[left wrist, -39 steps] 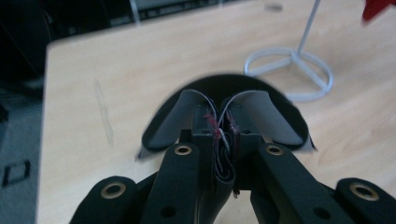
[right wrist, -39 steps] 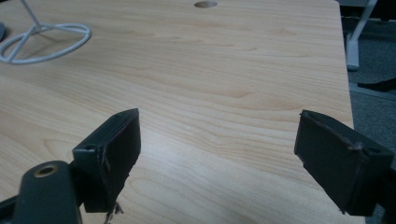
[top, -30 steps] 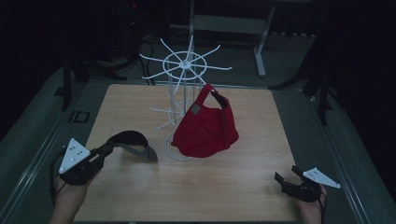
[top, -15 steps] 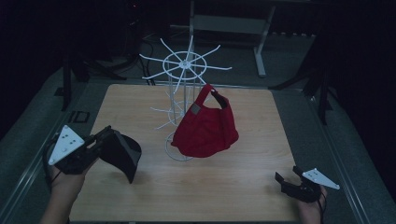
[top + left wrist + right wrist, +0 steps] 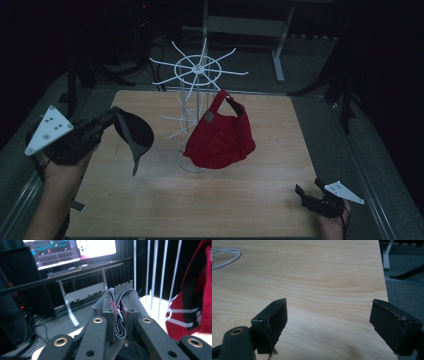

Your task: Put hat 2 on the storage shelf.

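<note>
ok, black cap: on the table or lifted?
Lifted. The black cap hangs clear above the table, its edge pinched in the left hand-held gripper.

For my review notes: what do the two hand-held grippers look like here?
Both the left gripper and the right gripper are black, each topped by a grey three-cornered plate dotted with small holes. In the gripper views the black jaws are blocky, on arms with brass-coloured rivets. No sleeves show on the forearms.

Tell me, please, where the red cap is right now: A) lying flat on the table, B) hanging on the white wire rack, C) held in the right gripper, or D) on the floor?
B: the red cap hangs from an arm of the white wire rack, while the right gripper rests open near the table's corner.
</note>
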The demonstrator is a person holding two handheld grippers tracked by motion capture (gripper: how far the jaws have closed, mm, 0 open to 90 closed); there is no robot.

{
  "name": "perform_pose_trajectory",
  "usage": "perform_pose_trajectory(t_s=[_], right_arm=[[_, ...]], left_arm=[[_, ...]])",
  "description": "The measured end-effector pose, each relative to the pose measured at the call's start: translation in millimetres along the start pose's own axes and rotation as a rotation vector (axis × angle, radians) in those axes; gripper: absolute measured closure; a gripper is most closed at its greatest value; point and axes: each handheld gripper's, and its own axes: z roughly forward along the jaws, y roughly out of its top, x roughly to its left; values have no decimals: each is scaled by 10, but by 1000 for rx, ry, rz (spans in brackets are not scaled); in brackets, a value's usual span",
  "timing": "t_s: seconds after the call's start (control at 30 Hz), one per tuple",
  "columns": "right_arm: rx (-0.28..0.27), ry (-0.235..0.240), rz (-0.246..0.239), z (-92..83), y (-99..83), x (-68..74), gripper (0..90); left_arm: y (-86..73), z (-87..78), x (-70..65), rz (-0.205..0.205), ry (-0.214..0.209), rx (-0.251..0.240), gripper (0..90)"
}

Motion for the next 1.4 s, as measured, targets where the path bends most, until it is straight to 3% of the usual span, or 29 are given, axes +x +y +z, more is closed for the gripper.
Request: perform_pose_trajectory(t_s=[0.17, 0.27, 0.43, 0.53, 0.67, 0.87, 1.0, 1.1, 1.4], right_arm=[[3, -9, -2, 1, 0, 6, 149], [6, -5, -9, 5, 1, 11, 149], [4, -6, -6, 2, 0, 8, 149], [6, -5, -9, 4, 1, 11, 149], [9, -5, -11, 7, 2, 11, 149], [16, -8, -21, 12, 3, 24, 149], [18, -8, -19, 14, 4, 23, 149], [18, -10, -18, 13, 4, 21, 149], [21, -9, -16, 15, 5, 18, 149]], left_arm=[[228, 94, 0, 20, -15, -19, 843], [393, 169, 9, 15, -37, -35, 843], [518, 214, 45, -17, -85, -63, 843], [609, 229, 22, -15, -106, -84, 843], [775, 285, -105, 50, -111, -77, 843], [935, 378, -243, 84, -140, -86, 842], [971, 420, -302, 80, -170, -92, 842], [958, 483, -387, 90, -217, -74, 841], [787, 546, -484, 102, -253, -41, 840]])
